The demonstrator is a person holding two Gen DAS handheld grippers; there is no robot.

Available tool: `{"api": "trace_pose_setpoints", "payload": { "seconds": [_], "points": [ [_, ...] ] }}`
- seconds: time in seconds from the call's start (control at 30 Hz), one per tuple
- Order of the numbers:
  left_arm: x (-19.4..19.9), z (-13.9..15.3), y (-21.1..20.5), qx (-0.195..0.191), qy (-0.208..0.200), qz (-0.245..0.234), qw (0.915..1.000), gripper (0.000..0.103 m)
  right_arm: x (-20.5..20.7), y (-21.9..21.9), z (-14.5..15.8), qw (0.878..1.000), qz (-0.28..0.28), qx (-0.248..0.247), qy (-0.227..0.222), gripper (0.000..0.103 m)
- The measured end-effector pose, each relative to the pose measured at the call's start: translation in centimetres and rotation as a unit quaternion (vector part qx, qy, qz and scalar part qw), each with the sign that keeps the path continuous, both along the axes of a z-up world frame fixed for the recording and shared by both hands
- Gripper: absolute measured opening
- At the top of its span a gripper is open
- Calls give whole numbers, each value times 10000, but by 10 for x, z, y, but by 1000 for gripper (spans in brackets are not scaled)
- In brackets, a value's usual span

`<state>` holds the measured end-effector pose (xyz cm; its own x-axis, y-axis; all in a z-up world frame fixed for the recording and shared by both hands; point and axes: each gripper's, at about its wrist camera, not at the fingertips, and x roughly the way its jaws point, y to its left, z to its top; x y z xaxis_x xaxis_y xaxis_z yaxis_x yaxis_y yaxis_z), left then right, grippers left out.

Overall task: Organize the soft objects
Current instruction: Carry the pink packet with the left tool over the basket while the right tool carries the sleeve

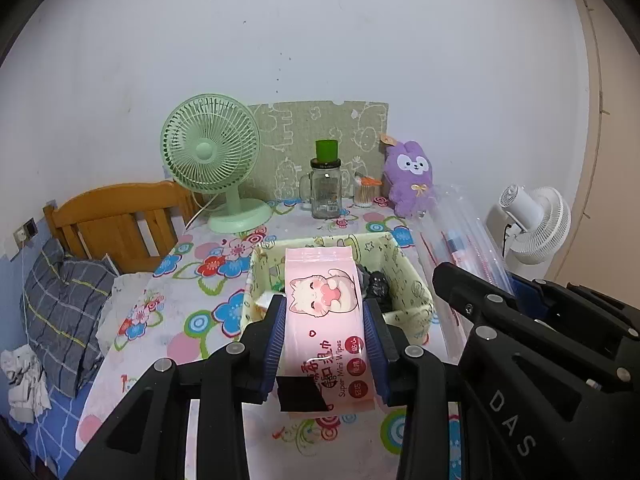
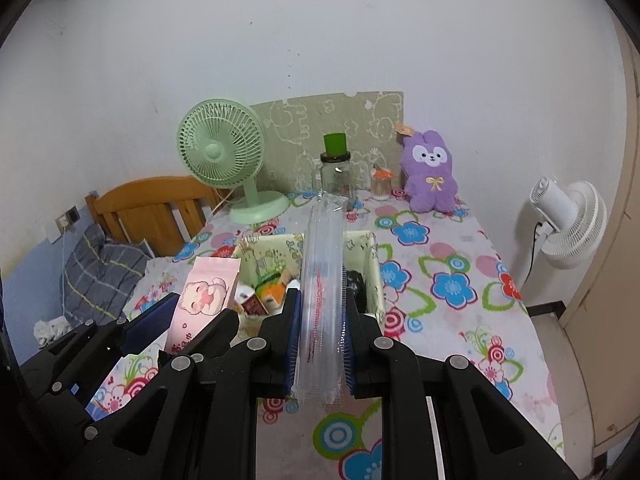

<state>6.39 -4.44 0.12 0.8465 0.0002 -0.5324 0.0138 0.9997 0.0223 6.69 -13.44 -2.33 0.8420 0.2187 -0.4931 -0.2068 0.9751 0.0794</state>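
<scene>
Currently both hands carry items w/ the storage box just ahead on the floral worktop. Left hand-held gripper clamps a pink wet-wipes pack; right hand-held gripper clamps a clear plastic packet. Next, probably: lower each into the box, then release.

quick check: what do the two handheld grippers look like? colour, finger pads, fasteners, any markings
Both are matte black plastic linkage frames with triangular cut-outs and round silver pivot bolts. The left gripper and right gripper each carry ribbed blue finger pads. The right gripper's body, seen from the left wrist view, bears white "DAS" lettering. No cables or sleeves are visible.
</scene>
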Motion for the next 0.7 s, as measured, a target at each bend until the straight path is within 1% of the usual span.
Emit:
{"api": "trace_pose_setpoints", "payload": {
  "seconds": [0.3,0.37,0.47,0.7],
  "points": [
    [20,2,3,2,-22,2,10000,38,28,5,3,10000,47,-35,-27,21],
    [24,2,3,-3,-24,-4,10000,38,28,5,3,10000,51,-32,-35,21],
    [37,1,5,-51,6,-56,10000,38,40,6,3,9999,109,8,-26,22],
    [62,-3,9,-27,37,-20,10000,38,70,11,0,9999,167,37,11,22]
  ]
}}
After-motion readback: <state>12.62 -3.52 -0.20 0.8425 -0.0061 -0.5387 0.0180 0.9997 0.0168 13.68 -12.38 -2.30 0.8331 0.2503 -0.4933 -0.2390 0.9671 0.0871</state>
